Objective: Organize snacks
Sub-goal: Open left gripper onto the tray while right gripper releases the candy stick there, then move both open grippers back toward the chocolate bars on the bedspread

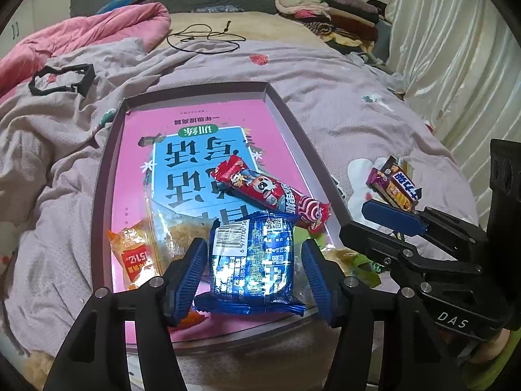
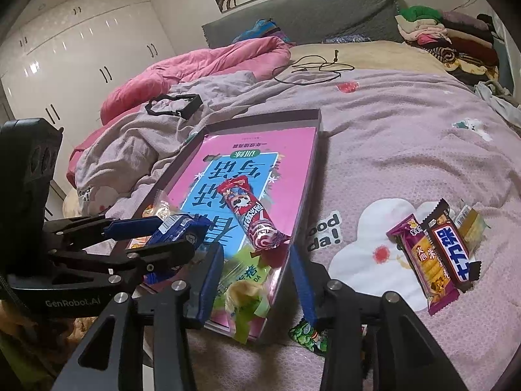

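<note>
A shallow tray (image 1: 283, 110) with a pink and blue book lining its bottom lies on the bed. In the left wrist view my left gripper (image 1: 254, 247) is open over the tray's near end. A blue snack packet (image 1: 250, 260) lies between its pads with a gap on each side. A red tube snack (image 1: 270, 192), an orange packet (image 1: 133, 251) and a clear bag (image 1: 182, 231) also lie in the tray. My right gripper (image 2: 255, 251) is open and straddles the tray's near right wall. A green packet (image 2: 247, 290) lies in that corner between its pads.
On the quilt right of the tray lie a purple bar (image 2: 426, 260), a brown bar (image 2: 452, 247) and a yellowish packet (image 2: 469, 224). Another green packet (image 2: 306, 332) lies beside the wall. Farther back are a black plastic frame (image 1: 62, 81), a cable (image 1: 205, 37), a pink duvet (image 2: 211, 62) and piled clothes (image 1: 325, 9).
</note>
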